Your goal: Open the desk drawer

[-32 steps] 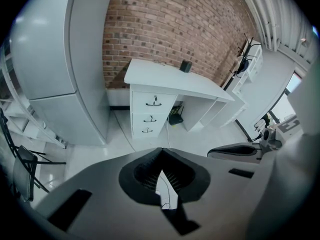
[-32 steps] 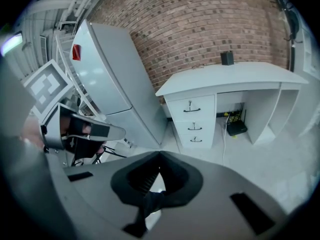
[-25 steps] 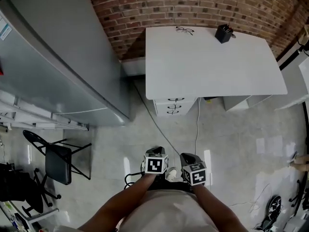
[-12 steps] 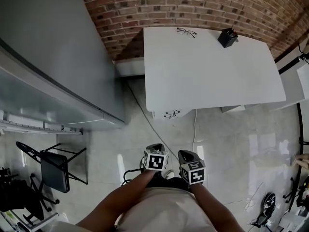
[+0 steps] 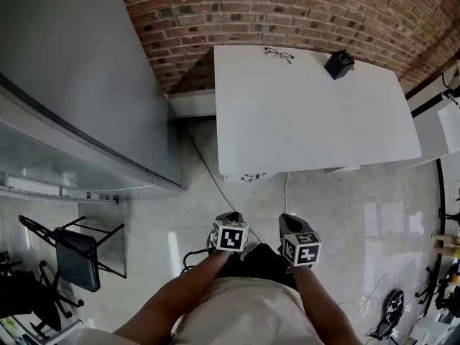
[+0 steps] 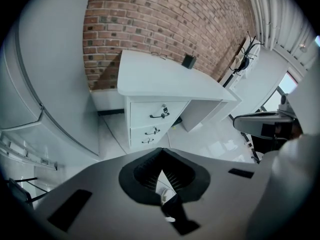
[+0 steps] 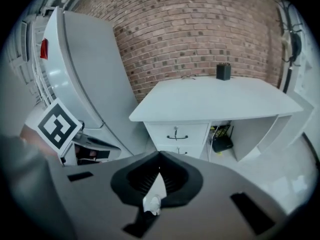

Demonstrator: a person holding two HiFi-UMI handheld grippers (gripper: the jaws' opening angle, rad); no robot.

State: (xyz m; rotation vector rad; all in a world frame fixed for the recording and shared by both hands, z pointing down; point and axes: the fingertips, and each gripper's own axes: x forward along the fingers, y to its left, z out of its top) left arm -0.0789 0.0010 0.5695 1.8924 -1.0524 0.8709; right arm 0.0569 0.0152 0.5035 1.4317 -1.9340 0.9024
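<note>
Right gripper point(image 5: 296, 226) has shifted rightward, off left gripper point(image 5: 228, 221). Left jaws closed, empty. Drawer point(image 6: 151, 113) shut, well ahead of both grippers' tips, under desk point(image 5: 309, 113) left end. Its front faces them, long axis horizontal. Right jaws closed, empty.

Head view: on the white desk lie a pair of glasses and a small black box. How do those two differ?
The thin wire-framed eyeglasses lie flat and show the desk through them. The small black box is solid, dark and stands upright. The eyeglasses sit to the left of the box. Both rest on the white desk near its back edge, by the brick wall.
</note>
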